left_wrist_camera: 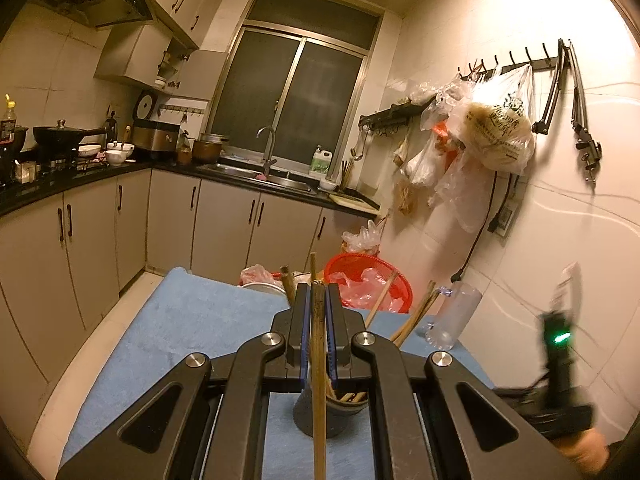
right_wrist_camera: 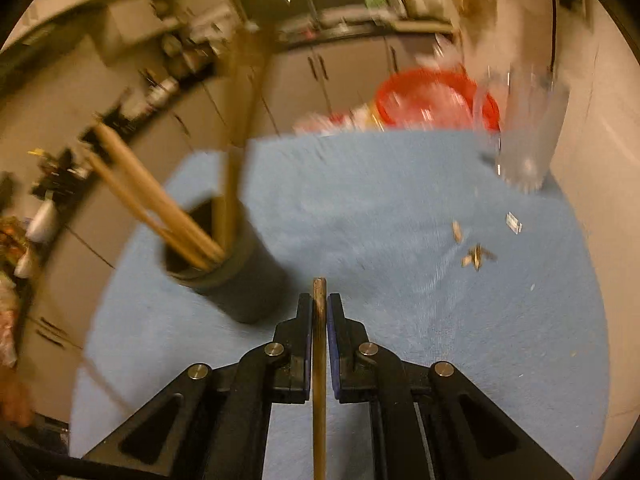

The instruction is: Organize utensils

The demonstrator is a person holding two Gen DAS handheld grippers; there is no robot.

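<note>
between right gripper (right_wrist_camera: pixel 319 308) jaws, chopstick (right_wrist_camera: pixel 319 360) clamped, tip protruding

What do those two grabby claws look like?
Both are black. The left gripper and right gripper each have angular linkage arms with triangle cutouts, round silver bolts, and blue pads inside the fingers. Seen from the left camera, the right one shows a small green light.
</note>
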